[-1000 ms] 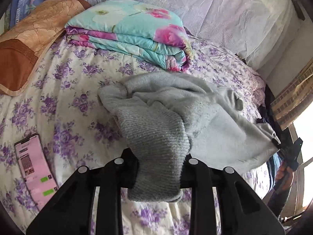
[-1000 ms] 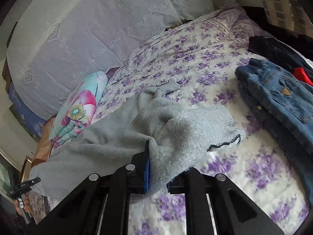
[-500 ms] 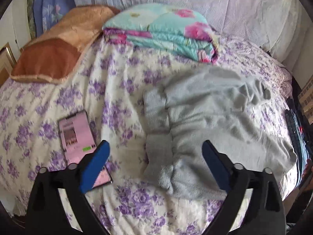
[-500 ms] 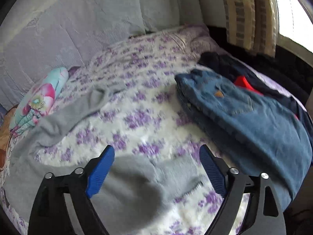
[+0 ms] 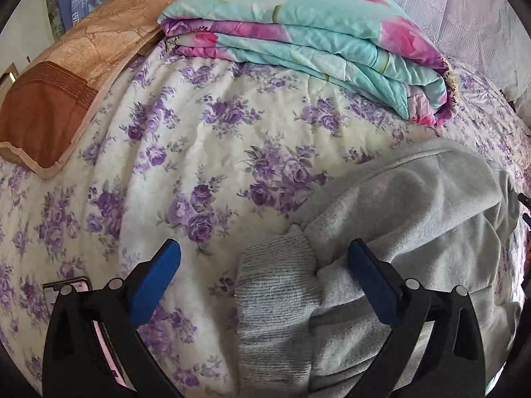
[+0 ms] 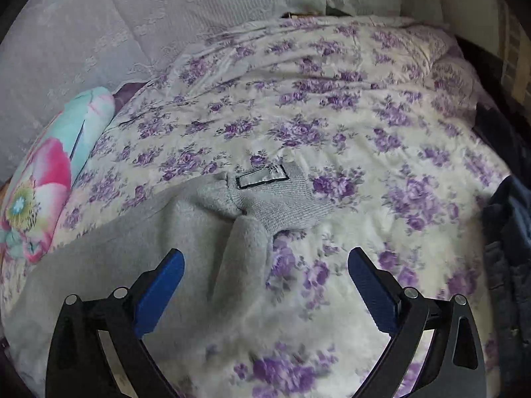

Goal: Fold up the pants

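Pants (image 5: 415, 219) w/ quilt (image 5: 315, 49), pillow (image 5: 66, 76), phone (image 5: 71, 287) nearby on bedspread (image 5: 199, 152).

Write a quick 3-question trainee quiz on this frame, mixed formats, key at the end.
1. True or false: the left gripper is clamped on the grey sweatpants.
2. Multiple choice: what lies between the right gripper's open fingers? A) a fold of the grey sweatpants B) the folded floral quilt C) the dark clothes at the bed's edge
3. Fill in: the ribbed cuff in the right wrist view carries a sewn-on ____.

Key: 1 false, both grippers are open and hold nothing; 2 A; 3 label.
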Demonstrator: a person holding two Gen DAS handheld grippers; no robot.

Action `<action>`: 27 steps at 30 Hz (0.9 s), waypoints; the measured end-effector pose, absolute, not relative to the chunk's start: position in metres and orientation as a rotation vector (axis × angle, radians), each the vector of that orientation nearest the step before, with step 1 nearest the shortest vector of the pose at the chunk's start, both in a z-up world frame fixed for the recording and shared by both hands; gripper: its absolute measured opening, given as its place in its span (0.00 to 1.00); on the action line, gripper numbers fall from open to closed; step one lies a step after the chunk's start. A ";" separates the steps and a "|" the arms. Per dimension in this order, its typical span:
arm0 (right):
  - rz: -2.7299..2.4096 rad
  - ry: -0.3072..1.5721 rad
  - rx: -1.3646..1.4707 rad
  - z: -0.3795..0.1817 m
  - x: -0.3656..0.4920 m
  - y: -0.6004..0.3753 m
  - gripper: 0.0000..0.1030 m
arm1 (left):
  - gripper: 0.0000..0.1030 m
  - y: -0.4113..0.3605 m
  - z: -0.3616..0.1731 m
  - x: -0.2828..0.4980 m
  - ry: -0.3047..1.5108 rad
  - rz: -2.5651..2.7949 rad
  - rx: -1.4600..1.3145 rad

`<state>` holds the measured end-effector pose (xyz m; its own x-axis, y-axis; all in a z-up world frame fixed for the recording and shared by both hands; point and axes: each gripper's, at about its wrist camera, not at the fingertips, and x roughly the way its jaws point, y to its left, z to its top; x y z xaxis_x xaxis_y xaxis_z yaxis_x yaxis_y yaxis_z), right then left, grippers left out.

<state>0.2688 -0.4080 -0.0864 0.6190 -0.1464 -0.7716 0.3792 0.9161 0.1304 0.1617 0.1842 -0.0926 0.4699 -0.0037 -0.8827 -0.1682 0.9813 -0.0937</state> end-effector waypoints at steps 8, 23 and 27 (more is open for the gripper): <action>-0.281 0.707 0.389 -0.066 0.249 -0.437 0.15 | 0.96 0.169 -0.089 0.166 1.050 0.074 -0.061; -0.080 0.772 0.052 -0.012 0.201 -0.345 0.85 | 0.96 0.168 -0.037 0.168 0.993 -0.010 -0.008; 0.201 0.768 -0.129 -0.029 0.246 -0.221 0.85 | 0.96 0.178 -0.046 0.166 1.049 0.030 -0.036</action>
